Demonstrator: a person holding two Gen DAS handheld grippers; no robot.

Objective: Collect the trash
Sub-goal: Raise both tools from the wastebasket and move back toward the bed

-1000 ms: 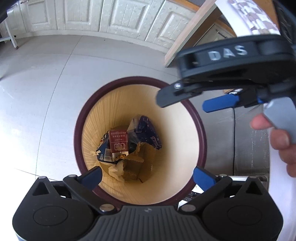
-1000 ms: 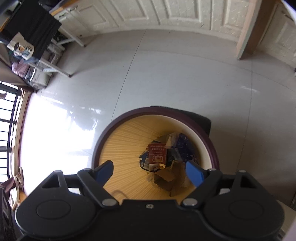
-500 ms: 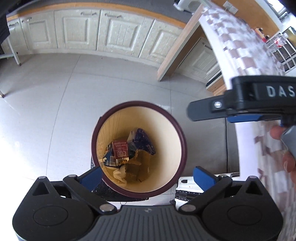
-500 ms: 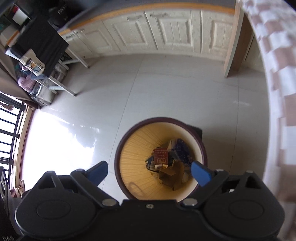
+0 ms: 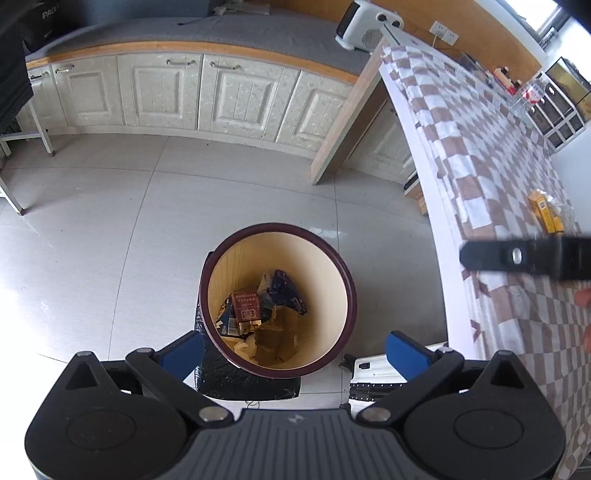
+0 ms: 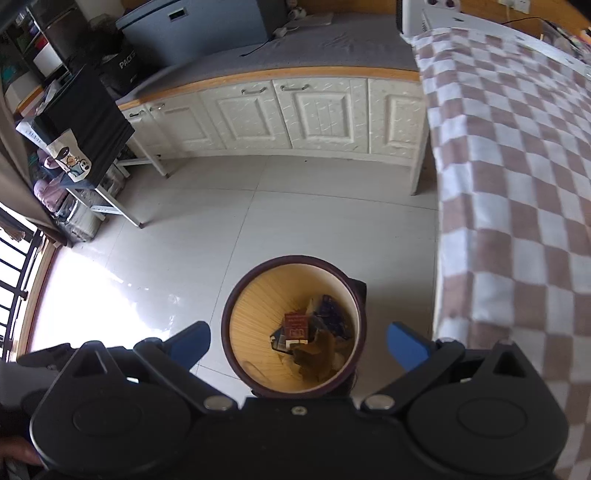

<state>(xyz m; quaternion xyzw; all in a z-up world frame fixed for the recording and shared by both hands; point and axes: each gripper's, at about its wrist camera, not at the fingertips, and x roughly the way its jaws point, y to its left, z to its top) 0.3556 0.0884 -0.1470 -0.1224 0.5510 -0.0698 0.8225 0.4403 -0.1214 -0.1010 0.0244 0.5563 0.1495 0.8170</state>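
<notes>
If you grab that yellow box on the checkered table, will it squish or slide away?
The yellow box looks like thin cardboard, so it is probably light and could dent under a hard squeeze. It lies flat on the checkered tablecloth, so it likely won't roll. The crinkly clear wrapper beside it may slip.

Home kitchen, cream panelled cabinets point(image 5: 159, 92) under grey worktop point(image 5: 192, 31), tiled floor point(image 5: 110, 240), checked tablecloth point(image 5: 491, 155)
</notes>
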